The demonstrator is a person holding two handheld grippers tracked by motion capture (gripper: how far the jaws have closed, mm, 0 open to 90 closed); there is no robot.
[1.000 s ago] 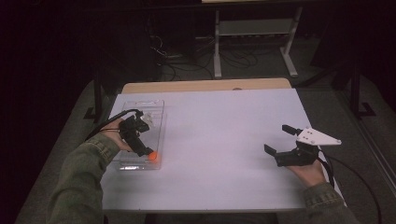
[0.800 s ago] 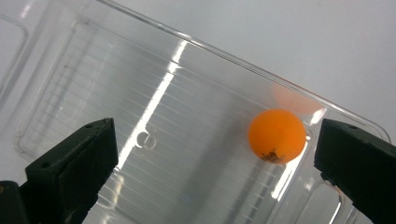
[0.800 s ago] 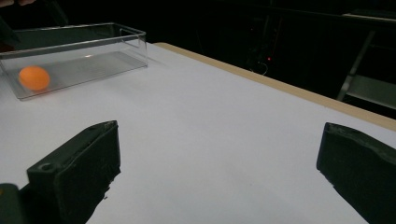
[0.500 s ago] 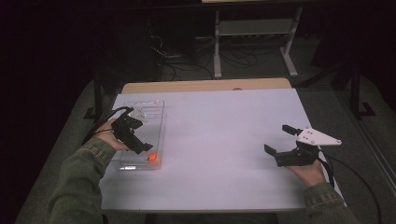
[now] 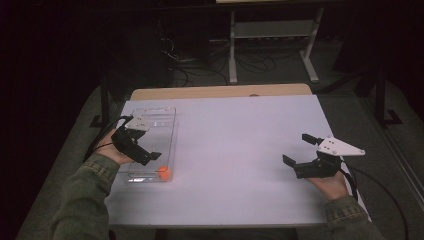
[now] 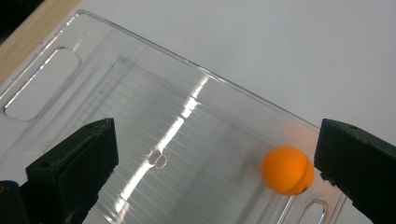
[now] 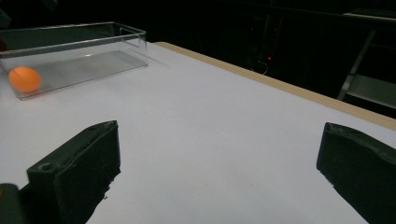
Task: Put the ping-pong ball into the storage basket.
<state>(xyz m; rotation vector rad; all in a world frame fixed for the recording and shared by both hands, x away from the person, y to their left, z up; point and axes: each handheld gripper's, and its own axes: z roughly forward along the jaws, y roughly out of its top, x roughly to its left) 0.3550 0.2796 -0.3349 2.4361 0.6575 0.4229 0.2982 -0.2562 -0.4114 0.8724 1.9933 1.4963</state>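
An orange ball (image 5: 163, 173) (image 6: 286, 169) (image 7: 24, 78) lies in the near right corner of a clear plastic bin (image 5: 152, 145) (image 6: 140, 140) (image 7: 93, 56) at the table's left side. My left gripper (image 5: 145, 152) (image 6: 215, 163) hovers over the bin, open, with the ball below and close to its right jaw. At the table's right side my right gripper (image 5: 300, 150) (image 7: 215, 172) stands open above the bare white tabletop, holding nothing and pointing toward the bin.
The white tabletop (image 5: 235, 150) has a wooden strip (image 5: 220, 91) along its far edge. Beyond it stand a metal rack (image 5: 270, 35) and cables on a dark floor. Cables trail from both grippers.
My left gripper has drawn back up and to the left, away from the orange ball, which now lies free in the bin corner. The right gripper has not moved.
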